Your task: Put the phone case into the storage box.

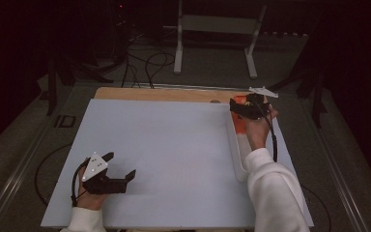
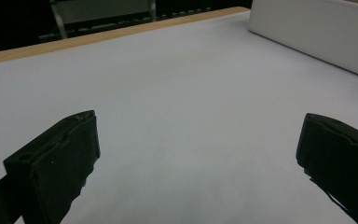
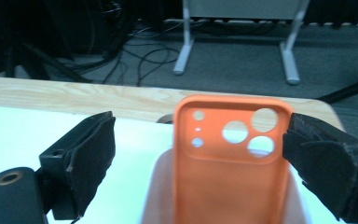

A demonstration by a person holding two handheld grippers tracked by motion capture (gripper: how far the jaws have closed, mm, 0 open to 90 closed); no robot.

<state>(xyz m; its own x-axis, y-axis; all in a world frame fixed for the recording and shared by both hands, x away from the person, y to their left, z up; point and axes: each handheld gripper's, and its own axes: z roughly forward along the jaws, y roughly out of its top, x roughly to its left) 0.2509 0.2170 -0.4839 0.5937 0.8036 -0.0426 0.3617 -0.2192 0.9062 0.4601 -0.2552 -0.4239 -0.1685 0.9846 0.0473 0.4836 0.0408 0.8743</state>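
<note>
High view: the right gripper sits at the far right of the white surface, over the far end of a long white tray that runs along that side. Under it lies an orange phone case, resting in the far part of the tray. The hand that holds this gripper comes out of a white sleeve. The left gripper is well apart from all this, low at the near left of the surface, with nothing near its fingers.

Right gripper view: the phone case stands between the two black fingers, its camera holes facing the lens, its lower part down inside the tray. The fingers are spread. The right-hand one is just beside the case's upper corner, perhaps touching it; the left-hand one is clearly apart from the case. Behind the case runs the bare wooden edge of the table, and beyond it a dark floor with cables and white stand legs.

Left gripper view: the fingers are spread wide over the bare white surface, holding nothing. The tray's white wall shows at the upper right, well apart from them.
</note>
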